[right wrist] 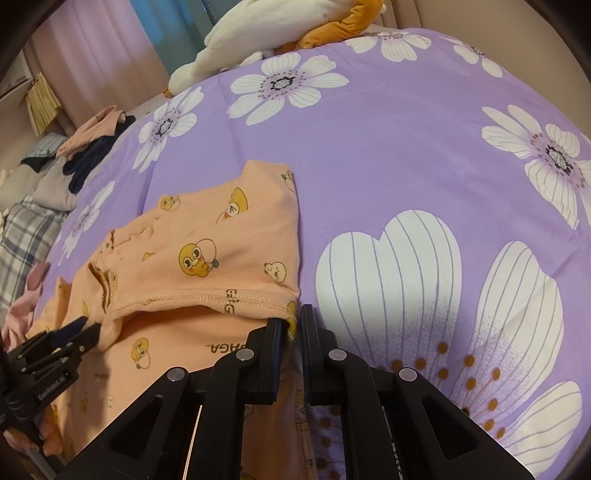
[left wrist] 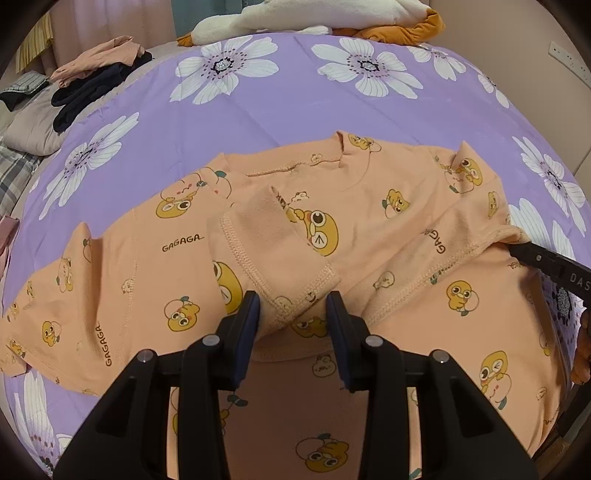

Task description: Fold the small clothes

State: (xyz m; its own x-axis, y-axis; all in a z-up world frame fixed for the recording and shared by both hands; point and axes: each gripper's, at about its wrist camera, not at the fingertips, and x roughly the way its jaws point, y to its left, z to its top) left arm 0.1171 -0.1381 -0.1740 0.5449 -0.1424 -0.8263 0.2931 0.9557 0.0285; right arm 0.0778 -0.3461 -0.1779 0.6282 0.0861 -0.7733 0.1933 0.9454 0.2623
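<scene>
A small peach shirt (left wrist: pixel 369 206) with yellow cartoon ducks lies on the purple flowered bedspread (left wrist: pixel 258 107). Its hem is folded over toward the collar. My left gripper (left wrist: pixel 292 306) stands with its jaws apart around a folded hem corner; the cloth sits loosely between the pads. My right gripper (right wrist: pixel 292 325) is closed on the right hem corner of the shirt (right wrist: pixel 221 243). The right gripper's tip also shows in the left wrist view (left wrist: pixel 539 258) at the shirt's right edge. The left gripper shows in the right wrist view (right wrist: pixel 81 332) at the fold.
A pile of folded dark and peach clothes (left wrist: pixel 96 74) lies at the bed's far left. A white and orange plush toy (left wrist: pixel 314 18) lies at the head of the bed. Grey and plaid bedding (left wrist: pixel 22 147) is at the left.
</scene>
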